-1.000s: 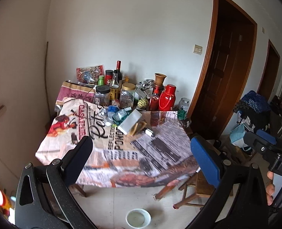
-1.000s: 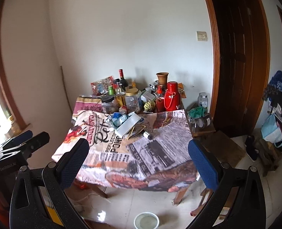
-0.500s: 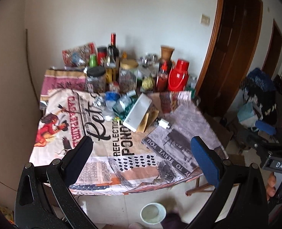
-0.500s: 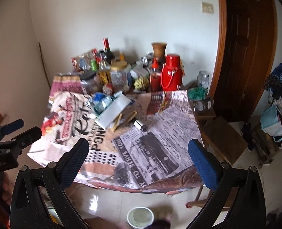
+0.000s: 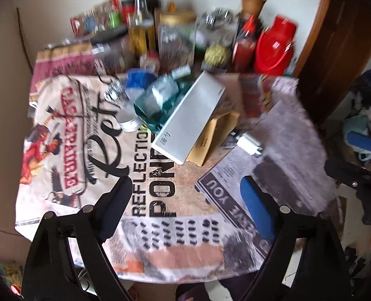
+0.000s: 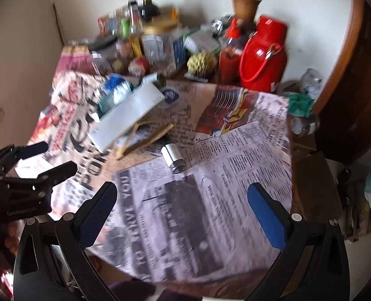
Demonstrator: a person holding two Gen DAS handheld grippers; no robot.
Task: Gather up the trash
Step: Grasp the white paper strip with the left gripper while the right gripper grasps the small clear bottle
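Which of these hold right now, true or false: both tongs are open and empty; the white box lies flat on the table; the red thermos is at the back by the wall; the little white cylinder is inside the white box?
1. Both the left tongs and right tongs are open and empty. True.
2. The white box lies flat. False: it is tilted, propped on the brown cardboard.
3. The red thermos stands at the back near the wall. True.
4. The white cylinder is inside the box. False: it lies apart on the newspaper tablecloth.

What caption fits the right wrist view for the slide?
Open right tongs above newspaper-covered table, facing long white box and red plastic thermos.
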